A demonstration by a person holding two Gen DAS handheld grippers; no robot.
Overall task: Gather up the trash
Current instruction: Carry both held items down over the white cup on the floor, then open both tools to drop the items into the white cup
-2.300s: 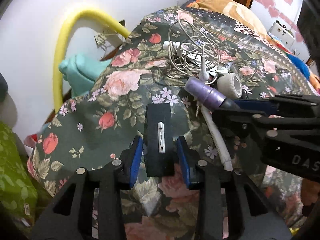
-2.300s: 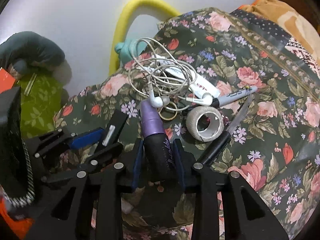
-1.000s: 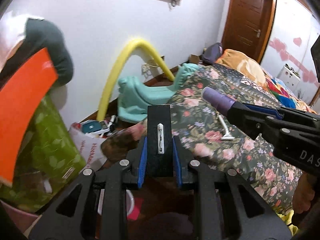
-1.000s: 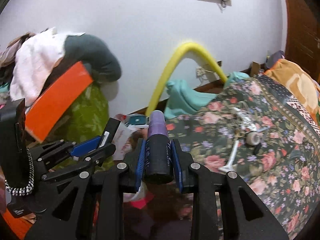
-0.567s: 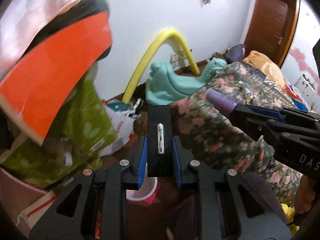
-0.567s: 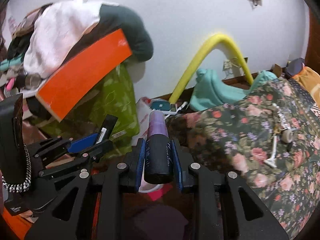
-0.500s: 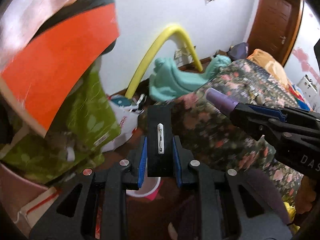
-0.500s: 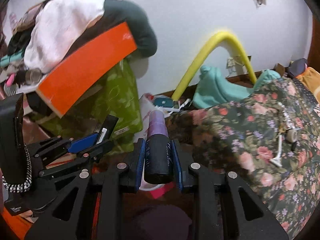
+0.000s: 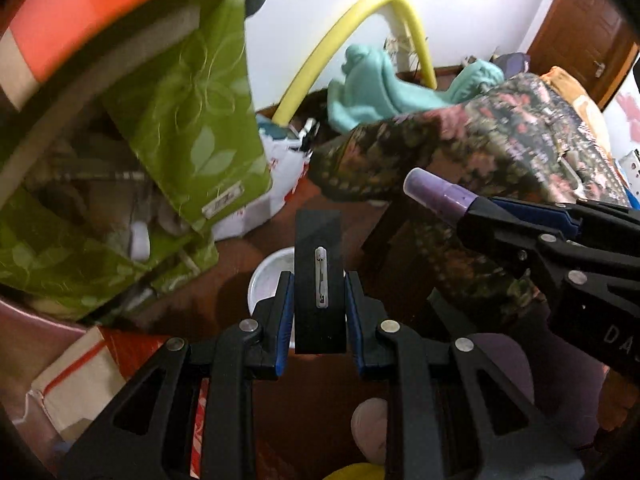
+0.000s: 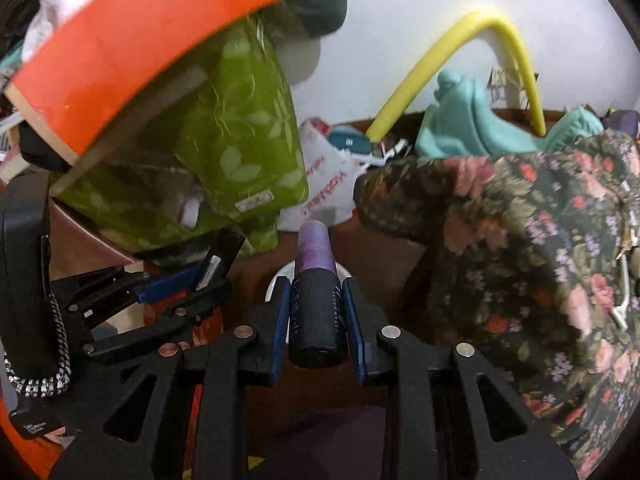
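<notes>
Far left at nine o'clock hangs a green leaf-print bag (image 9: 188,112) under an orange board (image 10: 132,40), and down at seven o'clock lies a pale cardboard box (image 9: 76,376) on the floor. Moving in, the left gripper (image 9: 319,300) has its blue pads pinched on a flat black case (image 9: 319,280) with a small silver clip on its face, held upright dead centre over the brown floor. Just behind it, peeking out at ten o'clock from the case, is a white round container (image 9: 268,276) on the floor; it may be the bin, though blur makes that hard to confirm. In the right wrist view the same white rim (image 10: 280,276) sits right beyond the right gripper (image 10: 318,320), which is clamped on a black-and-purple bottle (image 10: 316,292), purple cap pointing to twelve o'clock. Up at one o'clock arches a yellow foam tube (image 10: 448,60) against the white wall, with a teal plastic seat (image 10: 468,124) below it. At three o'clock the floral bedspread (image 10: 540,248) drapes over the bed edge.
</notes>
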